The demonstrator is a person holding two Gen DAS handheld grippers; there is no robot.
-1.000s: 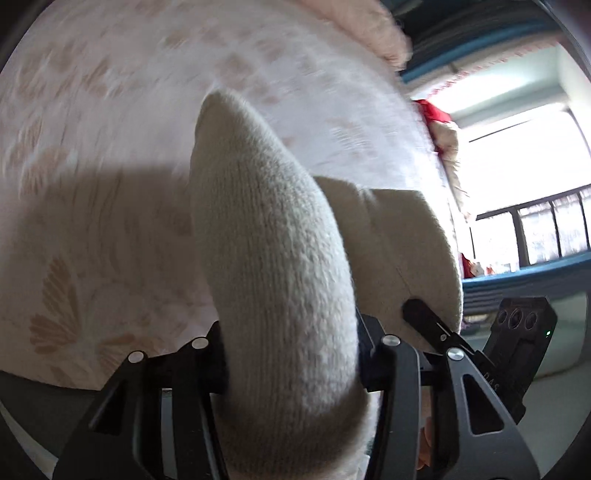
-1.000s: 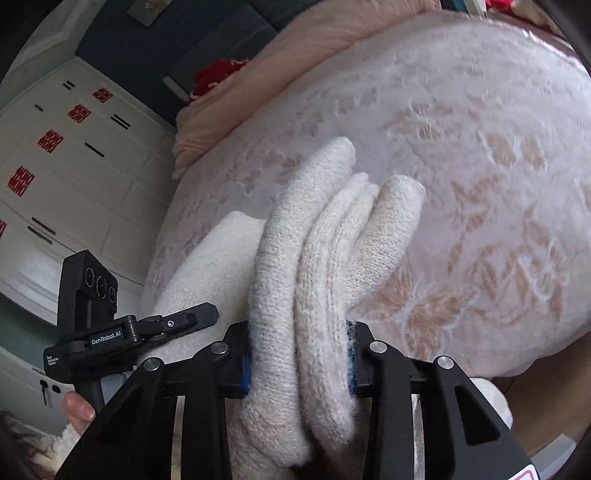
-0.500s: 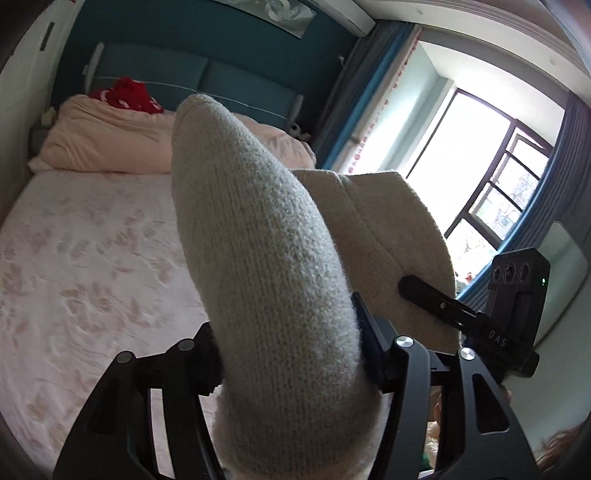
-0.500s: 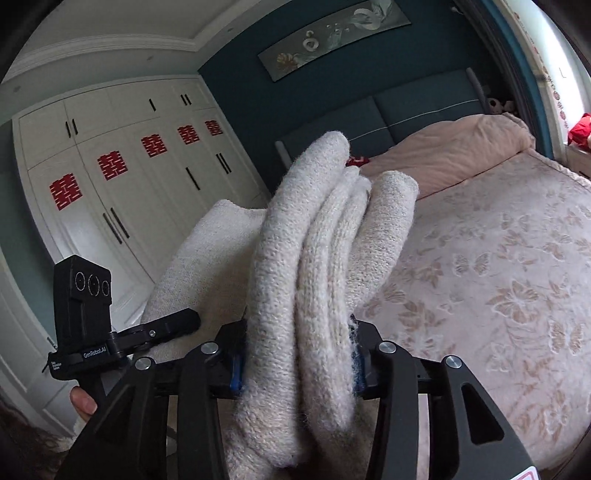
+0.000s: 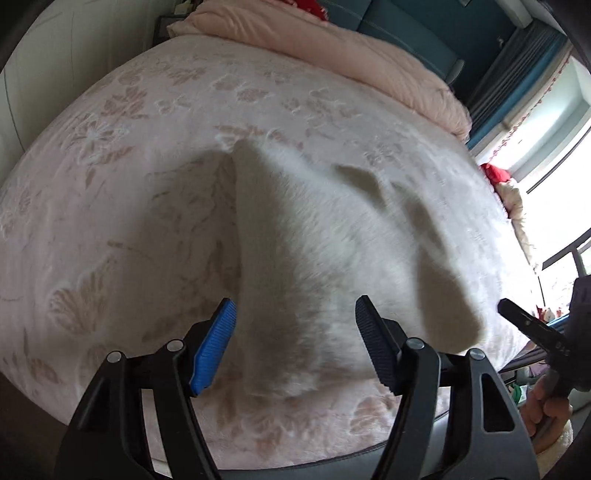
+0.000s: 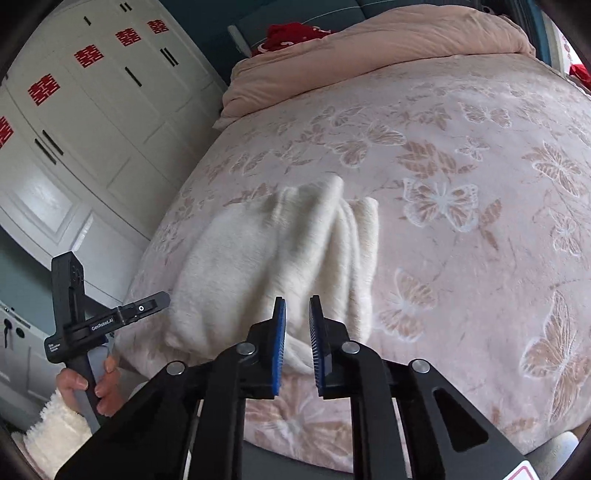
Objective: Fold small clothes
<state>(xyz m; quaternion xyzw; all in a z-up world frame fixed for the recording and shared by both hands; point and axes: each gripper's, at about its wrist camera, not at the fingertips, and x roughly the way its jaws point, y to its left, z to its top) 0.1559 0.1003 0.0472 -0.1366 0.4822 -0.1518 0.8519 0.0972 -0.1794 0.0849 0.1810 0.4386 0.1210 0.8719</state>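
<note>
A cream knitted garment (image 5: pixel 325 254) lies bunched and blurred on the pink butterfly bedspread (image 5: pixel 122 155), near the bed's front edge. It also shows in the right wrist view (image 6: pixel 273 258) with upright folds. My left gripper (image 5: pixel 295 321) is open, its fingers either side of the garment's near end, not gripping it. My right gripper (image 6: pixel 297 314) has its jaws a narrow gap apart, empty, just in front of the garment's near edge. The left gripper also shows in the right wrist view (image 6: pixel 110 317), held by a hand.
A pink duvet (image 6: pixel 369 48) is piled at the head of the bed with a red item (image 6: pixel 291 35) behind it. White wardrobes (image 6: pixel 85 122) stand to the left of the bed. A window (image 5: pixel 554 177) is on the right side.
Both grippers held the garment up in the air. Now both have let go, and the garment has dropped onto the bedspread. The grippers sit back from it with jaws apart.
</note>
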